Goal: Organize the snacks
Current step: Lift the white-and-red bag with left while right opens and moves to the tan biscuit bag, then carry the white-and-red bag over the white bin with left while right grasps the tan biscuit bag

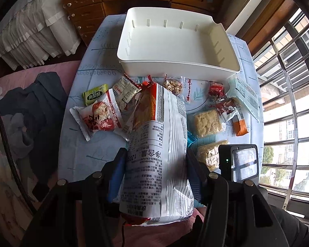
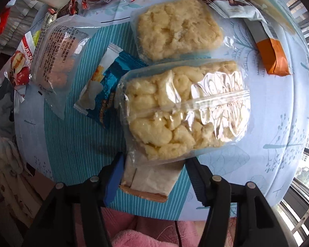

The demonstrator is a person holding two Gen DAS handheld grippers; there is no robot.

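My left gripper [image 1: 155,154] is shut on a large white and red snack bag [image 1: 156,123] and holds it above the table's near edge, in front of the white tray [image 1: 175,70], which has nothing in it. In the right wrist view my right gripper [image 2: 154,162] points down at the table, its fingers apart. They straddle the near end of a clear packet of pale puffed pieces [image 2: 175,107] and a white packet with a tan edge [image 2: 152,179] under it. I see no pad pressing on either.
Small snack packets lie scattered on the light-blue tablecloth [image 2: 257,154]: a second pale cake packet [image 2: 177,28], a blue packet [image 2: 107,82], an orange-ended one [image 2: 274,57], a printed clear one [image 2: 57,57]. A wooden dresser [image 1: 88,6] stands behind, barred windows [image 1: 288,103] at right.
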